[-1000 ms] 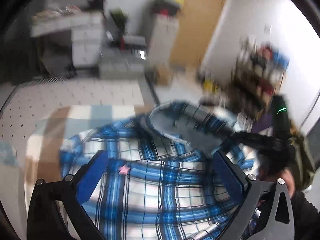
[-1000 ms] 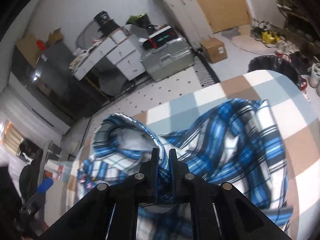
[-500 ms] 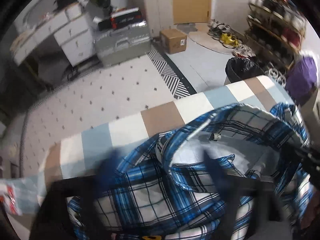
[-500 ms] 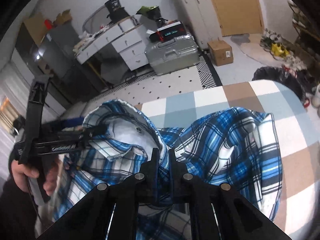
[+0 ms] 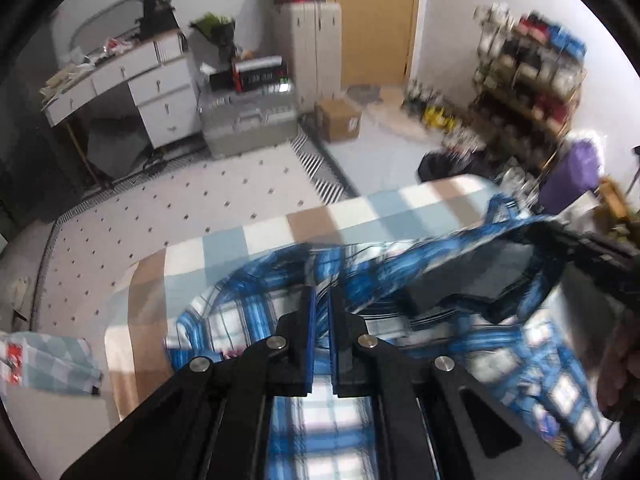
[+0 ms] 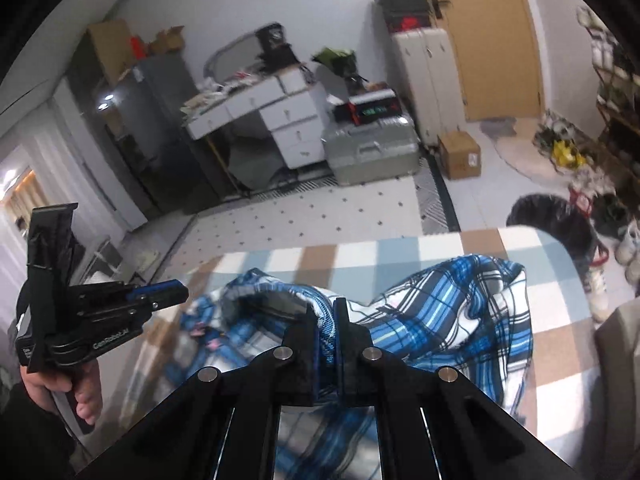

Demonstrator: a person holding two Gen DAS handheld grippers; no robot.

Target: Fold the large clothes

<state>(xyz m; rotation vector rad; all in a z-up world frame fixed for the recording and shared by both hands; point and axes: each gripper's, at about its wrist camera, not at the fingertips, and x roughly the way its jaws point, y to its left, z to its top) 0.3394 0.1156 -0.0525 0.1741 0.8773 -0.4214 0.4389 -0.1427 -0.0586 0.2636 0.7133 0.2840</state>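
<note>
- Two tools work a blue plaid shirt (image 6: pixel 460 312), which lies bunched and partly lifted on the checked worktop (image 6: pixel 400 252).
- Right tool (image 6: pixel 325 304) clamps a fold of cloth near the collar; that pinch should be firm.
- Left tool (image 5: pixel 322 292), its jaws just closed, shows no cloth between them in the right wrist view; it likely needs reopening to take a matching edge.
- Level hands would let the shirt hang evenly.
</note>
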